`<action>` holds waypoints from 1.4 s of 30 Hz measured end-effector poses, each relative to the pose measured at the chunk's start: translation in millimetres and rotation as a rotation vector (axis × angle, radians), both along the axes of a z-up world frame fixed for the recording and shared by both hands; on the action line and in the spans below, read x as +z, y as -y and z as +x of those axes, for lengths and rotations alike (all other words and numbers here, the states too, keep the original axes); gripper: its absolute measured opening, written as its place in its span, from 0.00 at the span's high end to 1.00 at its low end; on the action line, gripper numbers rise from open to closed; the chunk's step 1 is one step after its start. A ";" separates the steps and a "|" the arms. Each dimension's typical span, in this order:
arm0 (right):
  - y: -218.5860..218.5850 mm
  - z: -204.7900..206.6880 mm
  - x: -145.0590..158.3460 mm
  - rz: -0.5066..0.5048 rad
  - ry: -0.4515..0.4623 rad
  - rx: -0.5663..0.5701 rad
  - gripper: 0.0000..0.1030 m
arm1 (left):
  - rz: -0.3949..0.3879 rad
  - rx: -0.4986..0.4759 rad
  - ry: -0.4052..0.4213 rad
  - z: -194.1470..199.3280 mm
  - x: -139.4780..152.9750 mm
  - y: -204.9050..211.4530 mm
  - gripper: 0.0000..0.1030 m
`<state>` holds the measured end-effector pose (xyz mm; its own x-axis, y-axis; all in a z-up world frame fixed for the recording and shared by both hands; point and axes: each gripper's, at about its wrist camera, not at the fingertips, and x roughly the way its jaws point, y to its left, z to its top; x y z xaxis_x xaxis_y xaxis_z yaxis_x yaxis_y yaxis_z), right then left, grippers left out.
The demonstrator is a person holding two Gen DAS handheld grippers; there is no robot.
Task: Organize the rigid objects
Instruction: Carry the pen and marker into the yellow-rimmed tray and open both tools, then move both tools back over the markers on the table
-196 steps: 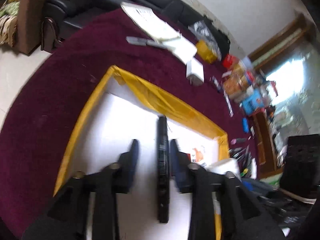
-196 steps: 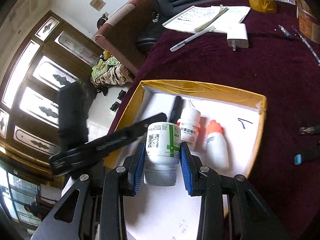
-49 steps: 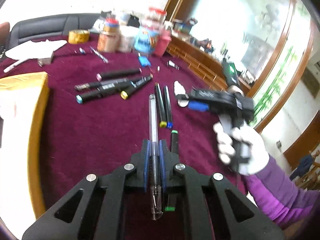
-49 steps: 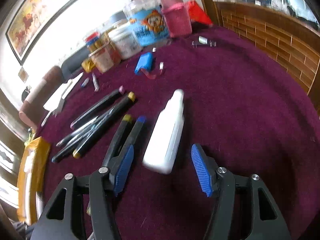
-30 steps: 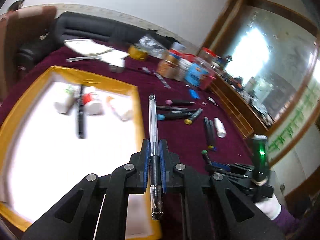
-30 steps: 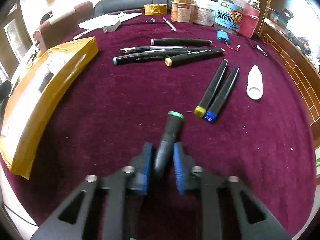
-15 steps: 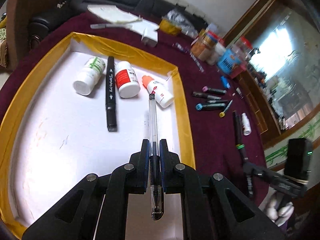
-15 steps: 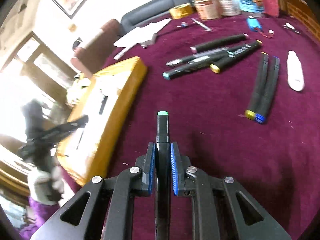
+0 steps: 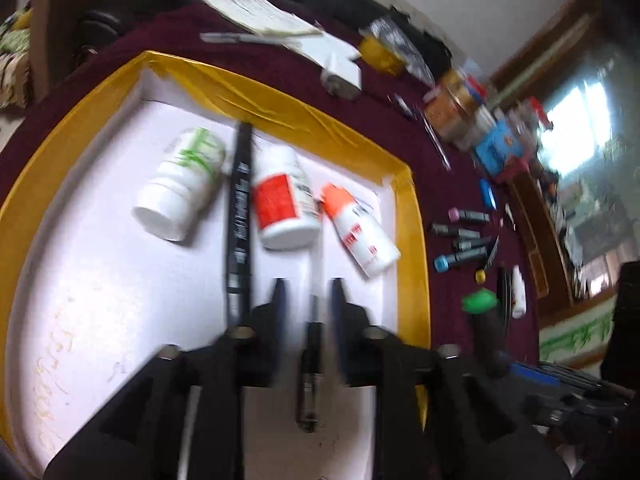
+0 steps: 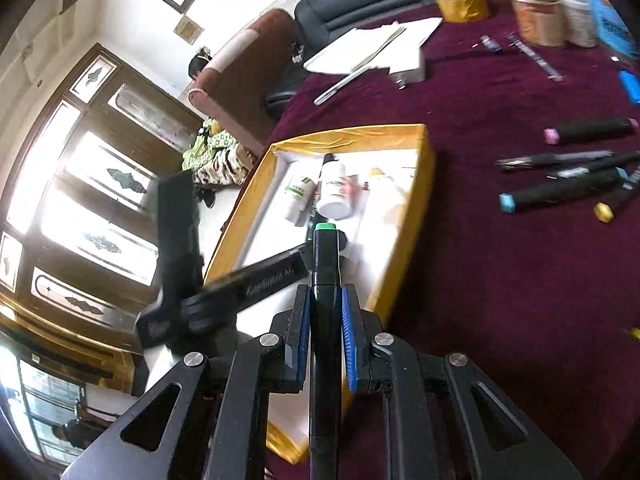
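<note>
My left gripper (image 9: 308,292) hangs low over the white tray with the yellow rim (image 9: 412,216). Its jaws are opening, and a clear pen (image 9: 313,340) lies between them with the pads off it. In the tray lie a green-labelled bottle (image 9: 180,196), a black marker (image 9: 240,216), a red-labelled bottle (image 9: 284,204) and an orange-capped bottle (image 9: 360,232). My right gripper (image 10: 326,308) is shut on a black marker with a green cap (image 10: 325,227), held over the tray's near right edge (image 10: 424,184). That green cap (image 9: 479,304) also shows just right of the tray in the left wrist view.
Several markers (image 10: 560,192) and a pink-capped one (image 10: 588,130) lie on the maroon cloth right of the tray. Beyond it are papers (image 10: 368,48), a white charger (image 10: 408,66), a tape roll (image 10: 460,6) and jars (image 10: 536,20). A sofa stands behind the table.
My left gripper has sunk lower over the tray and its jaws have parted from the clear pen. My right gripper has swung the green-capped marker over to the tray's edge.
</note>
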<state>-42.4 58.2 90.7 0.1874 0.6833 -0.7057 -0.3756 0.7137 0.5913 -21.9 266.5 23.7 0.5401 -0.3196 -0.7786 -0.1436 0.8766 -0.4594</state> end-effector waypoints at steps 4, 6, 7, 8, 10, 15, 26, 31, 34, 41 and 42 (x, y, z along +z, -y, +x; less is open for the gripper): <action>-33.9 19.8 -13.9 -0.038 -0.033 -0.009 0.87 | -0.083 0.118 0.041 -13.7 -3.5 -26.3 0.60; -42.8 27.3 -23.0 -0.057 -0.056 -0.020 0.87 | -0.132 0.157 0.057 -20.9 -6.1 -37.0 0.60; -47.7 30.9 -28.9 -0.078 -0.063 -0.033 0.87 | -0.146 0.175 0.065 -24.1 -6.9 -40.4 0.60; -48.8 33.1 -33.3 -0.095 -0.066 -0.043 0.87 | -0.153 0.187 0.070 -27.8 -8.0 -42.0 0.60; -51.3 38.9 -41.2 -0.134 -0.065 -0.058 0.87 | -0.149 0.192 0.072 -29.6 -7.5 -40.3 0.60; -58.8 54.8 -50.3 -0.206 -0.060 -0.106 0.87 | -0.214 0.203 0.076 -33.8 -11.7 -41.3 0.50; -48.7 57.1 -31.9 -0.196 0.015 -0.156 0.83 | -0.251 0.199 0.085 -34.6 -13.7 -42.7 0.45; -6.1 31.4 5.2 -0.178 0.203 -0.209 0.79 | -0.212 0.186 0.088 -32.2 -11.6 -34.5 0.42; 28.4 3.4 27.6 -0.231 0.404 -0.297 0.50 | -0.207 0.183 0.092 -33.0 -11.4 -33.1 0.40; 103.0 -15.3 25.0 -0.221 0.466 -0.490 0.27 | -0.162 0.197 0.098 -38.8 -8.9 -18.9 0.30; 112.9 -17.6 23.4 -0.214 0.457 -0.504 0.27 | -0.152 0.192 0.099 -40.0 -8.1 -14.5 0.29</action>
